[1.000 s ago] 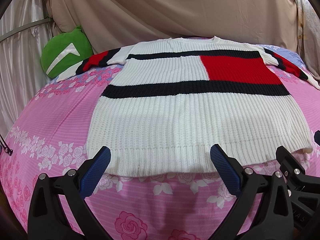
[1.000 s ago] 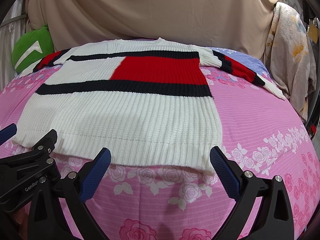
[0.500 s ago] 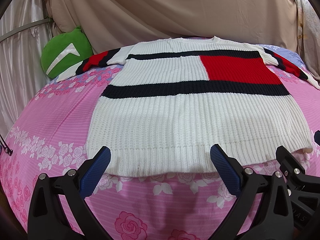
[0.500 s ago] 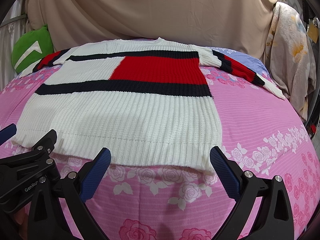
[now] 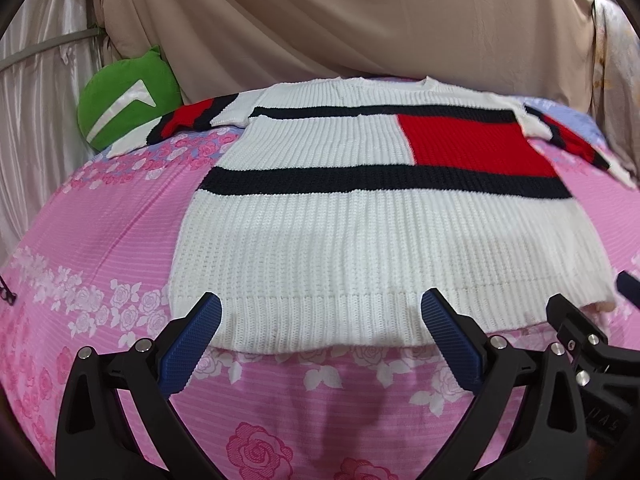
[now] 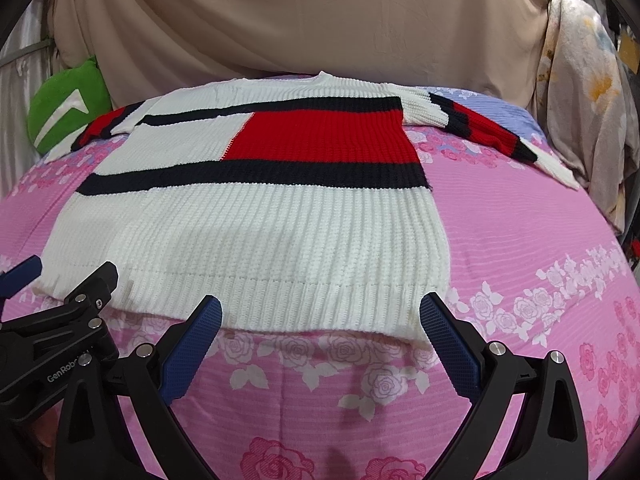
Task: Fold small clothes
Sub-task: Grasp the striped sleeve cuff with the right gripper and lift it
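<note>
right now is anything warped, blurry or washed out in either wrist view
Left wrist view: fisheye bows the pink bedsheet into a dome, corners go black, the sweater knit stays sharp, soft shadow under its hem. Right wrist view: same bulge and dark corners, right tongs crisp, no glare, lighting even.

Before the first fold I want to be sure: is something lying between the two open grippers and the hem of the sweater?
Nothing visible does. Only bare pink bedsheet separates the left gripper and right gripper from the sweater hem.
</note>
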Available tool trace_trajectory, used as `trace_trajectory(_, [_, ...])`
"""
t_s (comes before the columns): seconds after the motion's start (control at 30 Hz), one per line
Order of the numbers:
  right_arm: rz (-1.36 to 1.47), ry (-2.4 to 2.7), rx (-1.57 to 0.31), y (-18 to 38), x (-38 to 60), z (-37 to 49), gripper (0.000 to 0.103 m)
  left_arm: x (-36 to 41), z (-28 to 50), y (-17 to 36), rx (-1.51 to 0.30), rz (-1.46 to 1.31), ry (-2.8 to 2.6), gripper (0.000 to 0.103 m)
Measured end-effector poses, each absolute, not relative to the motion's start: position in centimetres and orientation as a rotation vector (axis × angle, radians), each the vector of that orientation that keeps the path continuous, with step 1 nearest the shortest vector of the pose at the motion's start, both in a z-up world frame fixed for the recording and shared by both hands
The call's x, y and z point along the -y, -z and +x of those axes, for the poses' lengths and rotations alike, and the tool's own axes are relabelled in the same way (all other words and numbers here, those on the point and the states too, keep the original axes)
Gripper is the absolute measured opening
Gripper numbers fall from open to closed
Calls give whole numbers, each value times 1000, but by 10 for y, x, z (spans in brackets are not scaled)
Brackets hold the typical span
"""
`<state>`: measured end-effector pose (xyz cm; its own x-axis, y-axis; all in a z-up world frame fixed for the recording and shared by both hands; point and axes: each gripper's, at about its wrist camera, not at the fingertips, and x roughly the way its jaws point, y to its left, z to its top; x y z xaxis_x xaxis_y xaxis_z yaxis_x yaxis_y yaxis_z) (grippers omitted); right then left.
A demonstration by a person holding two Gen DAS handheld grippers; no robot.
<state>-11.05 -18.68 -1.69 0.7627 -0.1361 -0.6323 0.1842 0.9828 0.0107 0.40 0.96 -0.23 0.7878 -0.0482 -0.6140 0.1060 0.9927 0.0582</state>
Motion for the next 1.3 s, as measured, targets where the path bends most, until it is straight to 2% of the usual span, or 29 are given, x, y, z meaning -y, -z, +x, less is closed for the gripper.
trace_trajectory(0.13, [194, 189, -690, 5, 249, -101, 97, -32, 1, -9, -627, 4, 135, 98])
trace_trajectory(0.3, [311, 362, -634, -21, 379, -81, 97, -52, 11, -35, -597, -16, 119, 98])
trace_trajectory(0.53, [537, 397, -612, -31, 538, -23, 97, -59, 50, -49, -666, -84, 138, 98])
trace_trajectory(0.67, [641, 434, -628, -21, 593, 10, 90, -52, 74, -48, -706, -132, 202, 98])
trace_trajectory(0.83, [714, 475, -603, -18, 631, 36, 75, -40, 102, -46, -748, -152, 240, 98])
trace_trajectory(0.87, [714, 481, -595, -20, 636, 41, 69, -37, 107, -45, -751, -148, 240, 98])
trace_trajectory(0.9, [711, 488, -587, -22, 639, 46, 53, -34, 112, -45, -751, -142, 239, 98])
trace_trajectory(0.93, [705, 501, -583, -25, 641, 52, 43, -33, 115, -46, -749, -134, 237, 98])
trace_trajectory(0.97, [700, 508, -579, -27, 643, 57, 26, -30, 119, -46, -744, -118, 235, 98])
trace_trajectory(1.0, [688, 517, -567, -32, 642, 63, 17, -27, 121, -47, -737, -103, 235, 98])
trace_trajectory(1.07, [629, 533, -539, -49, 632, 74, 12, -22, 126, -50, -719, -72, 229, 98])
trace_trajectory(1.3, [326, 348, -424, -145, 507, 136, 11, -13, 139, -61, -673, -28, 232, 98])
